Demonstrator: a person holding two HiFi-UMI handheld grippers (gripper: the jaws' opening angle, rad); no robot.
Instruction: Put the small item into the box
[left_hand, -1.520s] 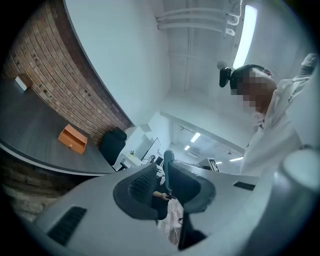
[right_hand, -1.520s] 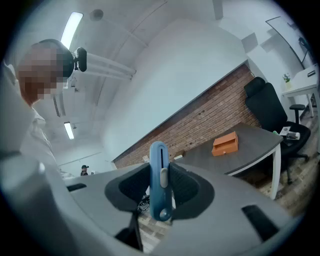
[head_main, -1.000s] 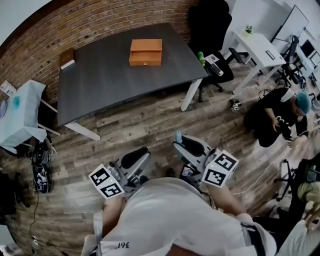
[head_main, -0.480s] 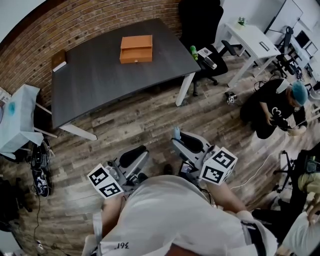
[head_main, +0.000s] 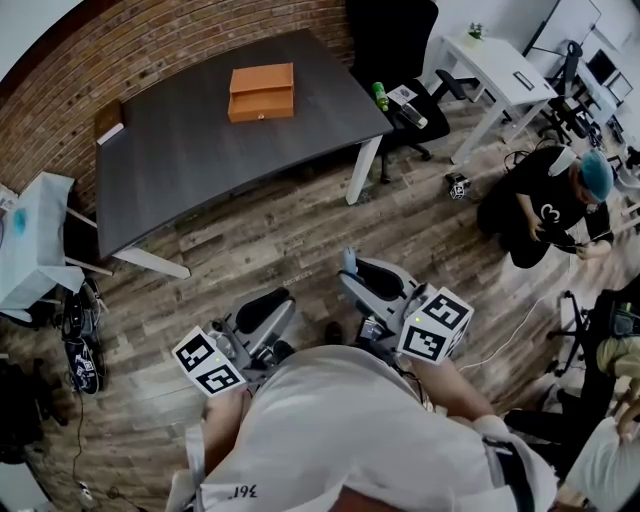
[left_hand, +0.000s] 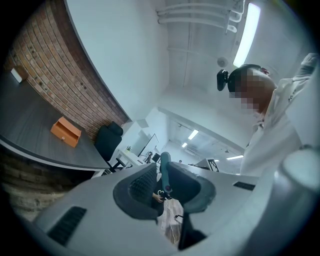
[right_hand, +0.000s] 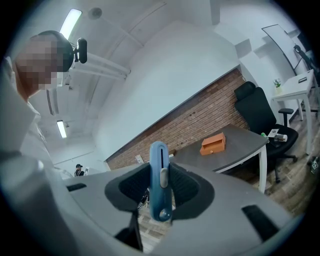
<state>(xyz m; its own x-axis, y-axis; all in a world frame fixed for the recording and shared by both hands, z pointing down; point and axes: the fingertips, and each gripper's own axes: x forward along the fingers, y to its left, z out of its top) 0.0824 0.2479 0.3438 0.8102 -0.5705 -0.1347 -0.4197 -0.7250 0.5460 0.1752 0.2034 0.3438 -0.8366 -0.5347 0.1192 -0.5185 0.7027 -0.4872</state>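
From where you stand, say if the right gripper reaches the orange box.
Probably not: the right gripper, holding the blue item, is across open floor from the table bearing the orange box. Nothing blocks walking up.

Dark table (head_main: 200, 150) well ahead of right gripper (head_main: 352, 272); black chair (head_main: 390, 40) beyond; seated person (head_main: 545, 205) off right.

Cool, even light comes from ceiling tubes (left_hand: 247, 32), glaring at one o'clock in the left gripper view. Fisheye bowing darkens every rim; the left tool (left_hand: 161, 180) looks soft.
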